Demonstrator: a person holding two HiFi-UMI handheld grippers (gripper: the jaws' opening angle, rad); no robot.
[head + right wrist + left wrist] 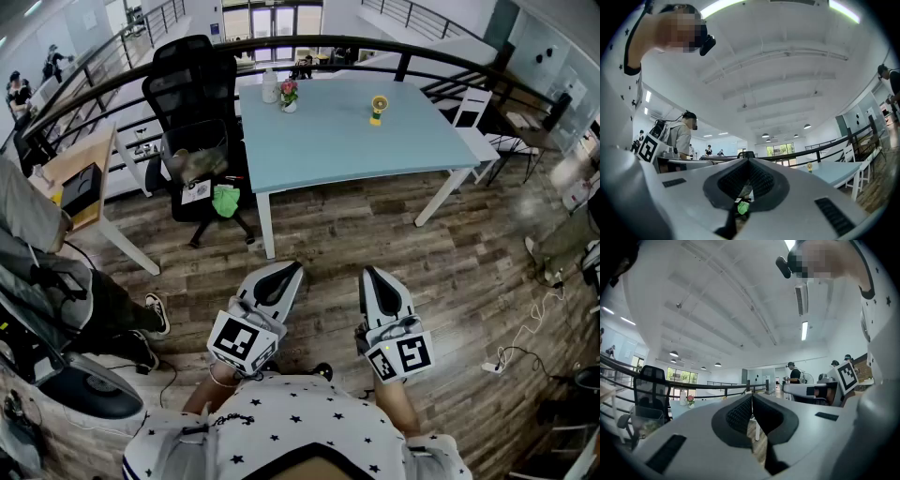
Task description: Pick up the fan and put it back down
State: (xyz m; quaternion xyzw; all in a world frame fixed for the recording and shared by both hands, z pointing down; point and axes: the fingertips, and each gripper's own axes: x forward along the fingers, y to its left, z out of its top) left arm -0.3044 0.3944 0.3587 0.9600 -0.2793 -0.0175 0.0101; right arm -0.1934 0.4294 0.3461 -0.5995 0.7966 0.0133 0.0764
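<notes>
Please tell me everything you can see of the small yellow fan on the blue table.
The fan is small and yellow, plastic by its look, with a round head on a short stand. It stands upright on the light blue table, toward its far right side. Only the table touches it. Whether the blades turn is too small to tell.

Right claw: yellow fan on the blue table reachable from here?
Probably not yet. The fan stands far across the table, with floor between it and the right claw. Nothing blocks the way; step closer.
</notes>
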